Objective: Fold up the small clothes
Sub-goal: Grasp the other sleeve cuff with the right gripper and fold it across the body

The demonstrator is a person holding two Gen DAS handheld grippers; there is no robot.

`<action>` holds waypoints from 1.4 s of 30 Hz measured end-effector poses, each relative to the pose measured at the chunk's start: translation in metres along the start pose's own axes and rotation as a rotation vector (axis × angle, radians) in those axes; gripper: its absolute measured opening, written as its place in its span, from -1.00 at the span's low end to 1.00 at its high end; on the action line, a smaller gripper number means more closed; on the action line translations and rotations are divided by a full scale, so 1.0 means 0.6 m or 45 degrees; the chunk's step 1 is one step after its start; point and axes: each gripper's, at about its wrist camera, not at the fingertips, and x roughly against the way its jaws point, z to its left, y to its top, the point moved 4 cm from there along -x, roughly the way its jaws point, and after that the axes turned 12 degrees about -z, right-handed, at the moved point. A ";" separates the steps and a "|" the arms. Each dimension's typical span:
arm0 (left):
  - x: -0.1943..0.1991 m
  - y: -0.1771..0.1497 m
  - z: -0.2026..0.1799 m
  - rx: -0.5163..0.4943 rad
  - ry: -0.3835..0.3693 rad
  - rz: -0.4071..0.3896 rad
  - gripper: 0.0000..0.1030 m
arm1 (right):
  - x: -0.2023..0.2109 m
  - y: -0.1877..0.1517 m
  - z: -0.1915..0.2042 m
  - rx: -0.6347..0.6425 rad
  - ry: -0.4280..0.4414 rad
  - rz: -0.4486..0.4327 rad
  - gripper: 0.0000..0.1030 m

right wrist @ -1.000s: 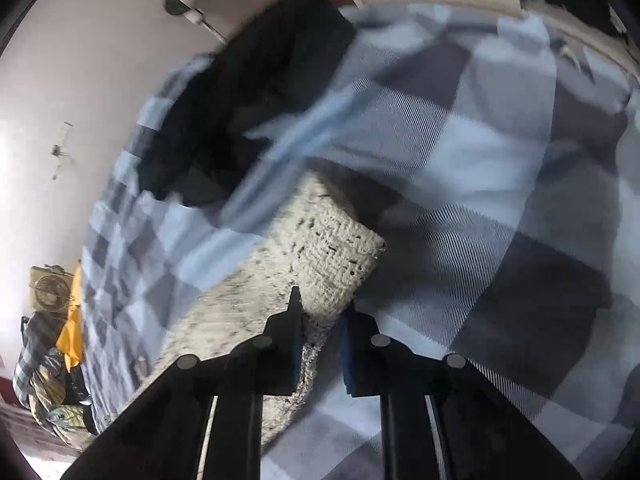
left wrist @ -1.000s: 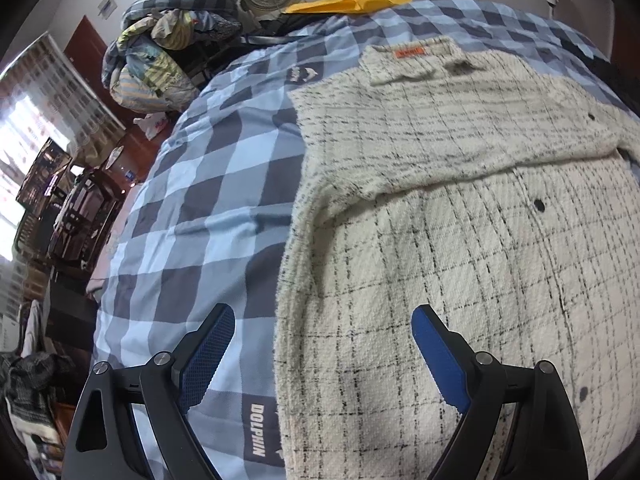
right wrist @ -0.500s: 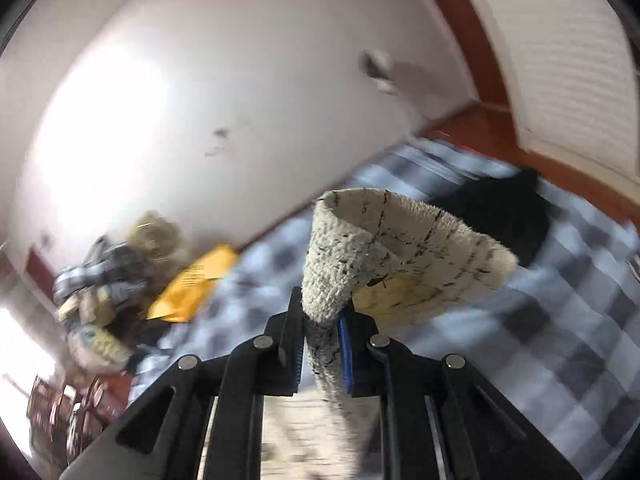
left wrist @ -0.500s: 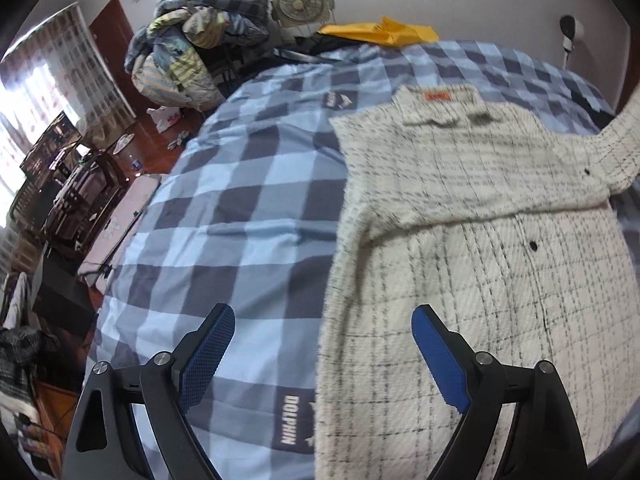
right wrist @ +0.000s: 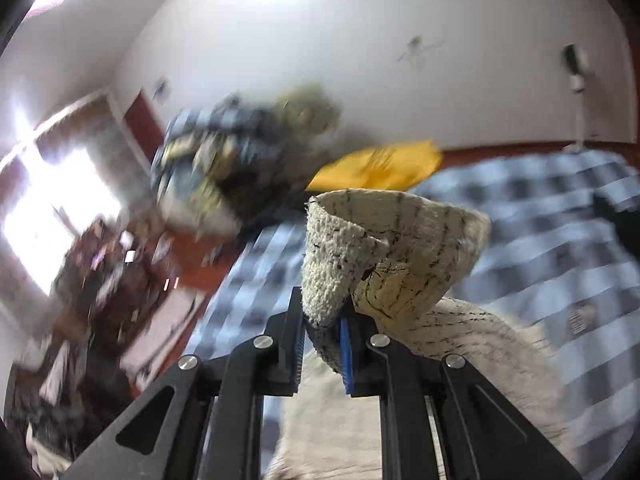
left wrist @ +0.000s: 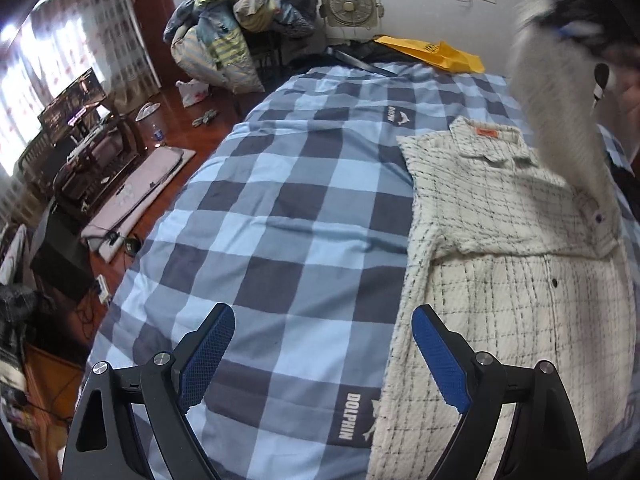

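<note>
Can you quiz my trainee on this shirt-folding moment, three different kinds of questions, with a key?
1. True or false: the right tongs are clamped on a sleeve of the cream checked shirt.
2. What lies between the pads of the left tongs: A) a sock, B) nothing, just the bed below, C) the shirt collar?
3. Fill in: the shirt lies on a blue checked ____.

Key: 1 true; 2 B; 3 bedcover.
</note>
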 end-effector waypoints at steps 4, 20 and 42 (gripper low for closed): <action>0.003 0.000 0.004 0.032 -0.037 -0.003 0.77 | -0.131 -0.167 0.060 0.123 -0.049 0.288 -0.78; 0.011 -0.004 -0.014 0.055 -0.066 -0.016 0.77 | 0.058 -0.202 -0.148 -0.113 -0.029 0.427 0.47; -0.042 -0.039 -0.100 -0.171 0.011 0.058 0.77 | 0.032 -0.197 -0.571 -0.395 -0.273 0.492 -0.84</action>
